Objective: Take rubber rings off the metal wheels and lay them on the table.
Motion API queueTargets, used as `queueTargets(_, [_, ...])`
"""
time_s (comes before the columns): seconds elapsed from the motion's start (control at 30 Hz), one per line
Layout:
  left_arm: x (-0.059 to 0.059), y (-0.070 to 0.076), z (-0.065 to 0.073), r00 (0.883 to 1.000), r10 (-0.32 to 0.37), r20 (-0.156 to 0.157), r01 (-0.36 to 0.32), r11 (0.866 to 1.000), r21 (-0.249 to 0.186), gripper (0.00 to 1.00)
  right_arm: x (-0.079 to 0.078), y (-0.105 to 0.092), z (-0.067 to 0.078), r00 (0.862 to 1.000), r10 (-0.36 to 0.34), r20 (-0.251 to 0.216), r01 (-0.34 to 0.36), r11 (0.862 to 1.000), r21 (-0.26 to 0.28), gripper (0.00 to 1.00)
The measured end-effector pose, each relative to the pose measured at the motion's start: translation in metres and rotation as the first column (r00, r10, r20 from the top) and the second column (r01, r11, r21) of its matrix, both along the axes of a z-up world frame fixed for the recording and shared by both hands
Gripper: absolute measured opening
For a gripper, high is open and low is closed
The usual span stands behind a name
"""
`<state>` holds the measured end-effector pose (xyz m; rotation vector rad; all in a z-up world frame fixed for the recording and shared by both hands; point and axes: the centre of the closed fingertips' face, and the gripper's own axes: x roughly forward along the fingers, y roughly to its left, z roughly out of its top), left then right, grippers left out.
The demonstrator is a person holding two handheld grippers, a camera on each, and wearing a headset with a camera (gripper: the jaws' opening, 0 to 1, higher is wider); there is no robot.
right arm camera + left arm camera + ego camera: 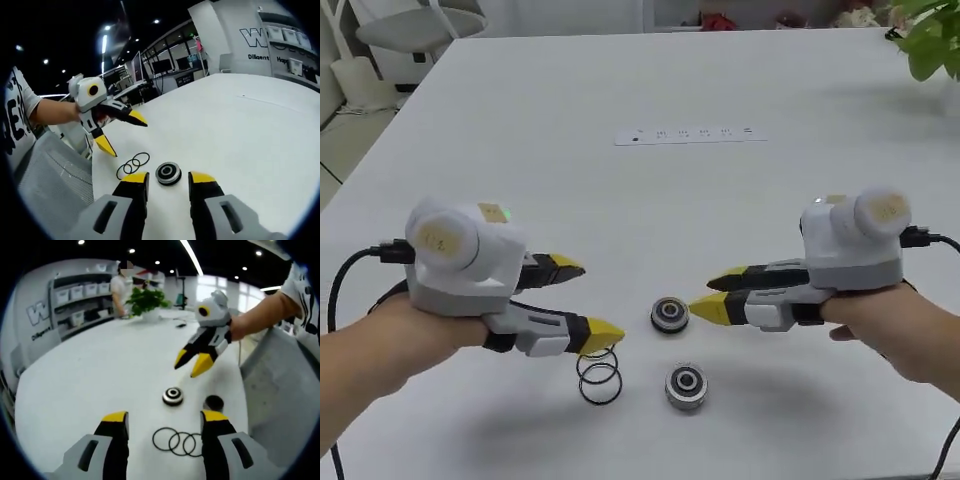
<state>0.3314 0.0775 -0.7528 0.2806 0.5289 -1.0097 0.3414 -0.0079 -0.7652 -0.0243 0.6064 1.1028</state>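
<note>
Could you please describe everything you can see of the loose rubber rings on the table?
The rubber rings are three thin black loops lying flat on the white table in a short overlapping row. They sit just ahead of the open left gripper, apart from both metal wheels; nothing grips them.

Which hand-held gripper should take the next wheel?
Right. The right hand-held gripper has a wheel lined up just ahead of its open jaws; the left hand-held gripper faces the loose rings.
</note>
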Motion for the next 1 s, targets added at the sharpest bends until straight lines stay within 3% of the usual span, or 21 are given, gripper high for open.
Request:
queueTargets(0.43, [0.003, -0.018, -0.013, 0.998, -0.049, -0.026, 0.049, 0.999, 0.015, 0.55, -0.002, -0.007, -0.021, 0.997, 0.068, 0.040, -0.064, 0.994, -0.084, 0.29])
queueTargets(1.0, [0.006, -0.030, -0.034, 0.995, -0.094, -0.038, 0.096, 0.994, 0.047, 0.46, 0.002, 0.005, -0.038, 0.990, 0.127, 0.055, -0.121, 0.987, -0.107, 0.24])
